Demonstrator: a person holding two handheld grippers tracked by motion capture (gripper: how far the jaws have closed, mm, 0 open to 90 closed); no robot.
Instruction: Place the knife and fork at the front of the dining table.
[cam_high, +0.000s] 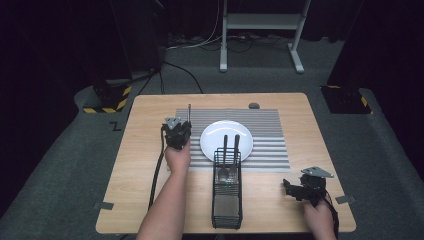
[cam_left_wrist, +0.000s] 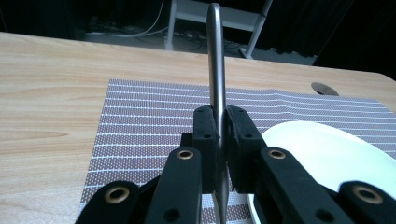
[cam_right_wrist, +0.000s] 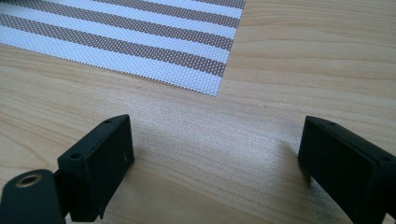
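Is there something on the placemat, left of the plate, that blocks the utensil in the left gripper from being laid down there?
Nothing visible: the striped placemat beside the white plate lies bare under the utensil.

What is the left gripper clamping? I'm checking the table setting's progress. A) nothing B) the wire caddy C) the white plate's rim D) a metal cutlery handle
D: the left gripper has its jaws closed on a slim metal cutlery handle, held over the striped placemat beside the white plate.

Metal utensil handle (cam_left_wrist: 215, 70) clamped over striped placemat (cam_left_wrist: 149, 116)
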